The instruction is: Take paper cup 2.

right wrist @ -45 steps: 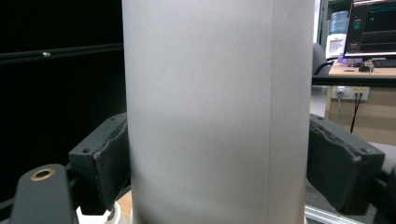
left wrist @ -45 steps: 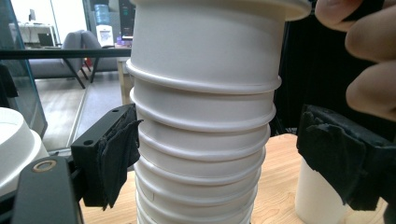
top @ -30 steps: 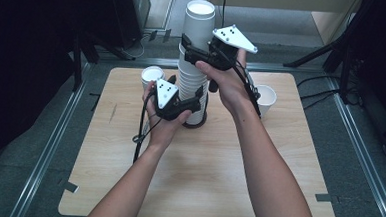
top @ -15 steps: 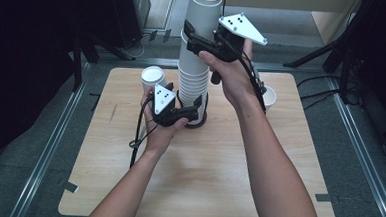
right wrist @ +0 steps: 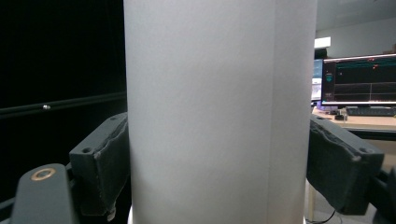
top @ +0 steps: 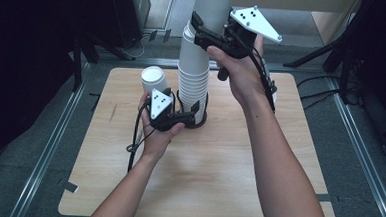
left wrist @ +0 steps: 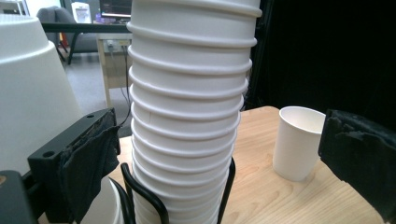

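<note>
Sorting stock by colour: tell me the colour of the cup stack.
Plain white, no print; the stack shows best in the left gripper view.

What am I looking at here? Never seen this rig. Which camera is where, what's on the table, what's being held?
No robot: a person holds a two-jaw hand gripper in each hand. The high view looks down on a wooden table; the other two pictures come from cameras riding on each gripper, looking along its jaws.

The table carries a tall stack of white paper cups in a black wire holder, an upside-down cup by the left hand, and an upright cup to the side.

The right gripper clamps the top cup, raised above the stack. The left gripper sits open around the stack's base.
</note>
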Action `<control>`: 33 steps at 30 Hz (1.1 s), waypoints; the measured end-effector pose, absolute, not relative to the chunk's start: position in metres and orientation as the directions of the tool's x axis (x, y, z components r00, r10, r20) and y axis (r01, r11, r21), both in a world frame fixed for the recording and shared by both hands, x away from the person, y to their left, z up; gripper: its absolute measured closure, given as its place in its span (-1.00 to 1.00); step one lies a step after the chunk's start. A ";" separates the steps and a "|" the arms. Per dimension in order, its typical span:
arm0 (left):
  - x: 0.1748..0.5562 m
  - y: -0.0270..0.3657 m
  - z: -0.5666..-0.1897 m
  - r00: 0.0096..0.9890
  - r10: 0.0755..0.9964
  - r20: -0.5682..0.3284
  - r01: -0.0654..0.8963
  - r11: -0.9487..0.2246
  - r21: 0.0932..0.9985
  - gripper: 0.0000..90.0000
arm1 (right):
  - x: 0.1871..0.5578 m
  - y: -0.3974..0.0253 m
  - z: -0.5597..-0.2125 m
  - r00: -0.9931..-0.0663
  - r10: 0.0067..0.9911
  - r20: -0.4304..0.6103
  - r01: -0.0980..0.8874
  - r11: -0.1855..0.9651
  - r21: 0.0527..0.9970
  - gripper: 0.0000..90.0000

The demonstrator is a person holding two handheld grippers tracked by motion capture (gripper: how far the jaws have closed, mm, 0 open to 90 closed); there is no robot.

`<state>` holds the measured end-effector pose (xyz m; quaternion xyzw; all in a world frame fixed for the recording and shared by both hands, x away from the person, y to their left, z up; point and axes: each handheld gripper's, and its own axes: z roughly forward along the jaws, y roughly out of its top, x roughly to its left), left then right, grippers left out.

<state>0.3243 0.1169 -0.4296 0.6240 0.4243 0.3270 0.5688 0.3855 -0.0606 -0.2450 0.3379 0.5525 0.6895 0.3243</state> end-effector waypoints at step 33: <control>0.294 0.128 -0.458 0.442 0.892 -0.091 0.198 0.002 0.980 -1.00 | 0.362 -0.126 -0.283 -0.459 0.886 0.074 -0.097 -0.133 0.986 -0.66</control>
